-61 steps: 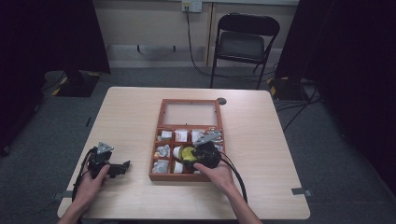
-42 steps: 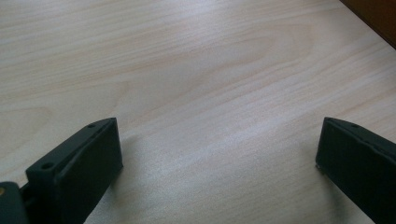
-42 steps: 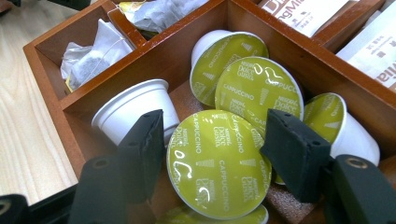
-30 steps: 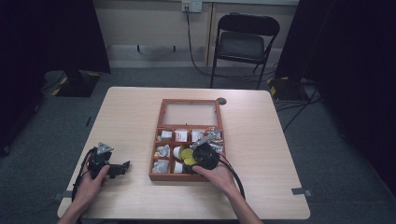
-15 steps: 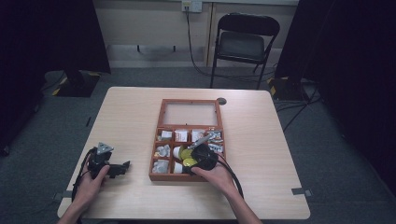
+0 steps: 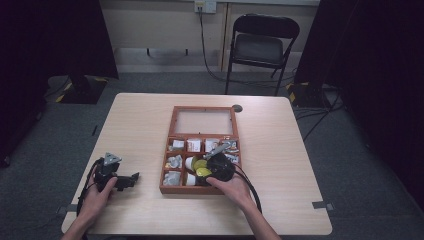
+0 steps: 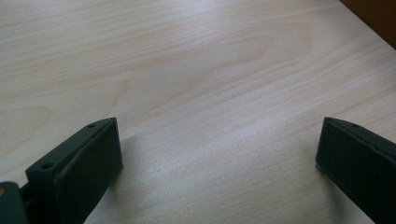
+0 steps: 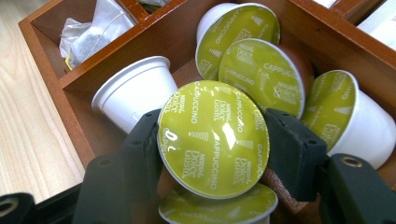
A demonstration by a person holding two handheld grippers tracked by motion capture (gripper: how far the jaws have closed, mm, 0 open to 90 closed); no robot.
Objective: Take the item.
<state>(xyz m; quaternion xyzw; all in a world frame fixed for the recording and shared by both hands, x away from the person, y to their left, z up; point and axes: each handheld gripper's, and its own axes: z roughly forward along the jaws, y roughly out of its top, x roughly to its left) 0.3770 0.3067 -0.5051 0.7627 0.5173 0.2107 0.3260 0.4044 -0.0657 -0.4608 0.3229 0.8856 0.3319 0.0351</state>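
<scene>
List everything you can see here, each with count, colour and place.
Table: one, light wood, centre.
Compartment box: one, reddish-brown, mid-table, glass lid open.
Cappuccino capsules: at least six, green foil lids, one box compartment.
Tea bags: a few, pale, neighbouring compartment.
Folding chair: one, black, beyond table.
Left gripper: black, open, over bare table.
Right gripper: black, shut on one capsule.

The left gripper (image 7: 219, 163) hangs low over the pale wooden table (image 7: 196, 70), its two black jaws spread wide apart, nothing between them, and a dark brown corner (image 7: 376, 14) at top right.
</scene>
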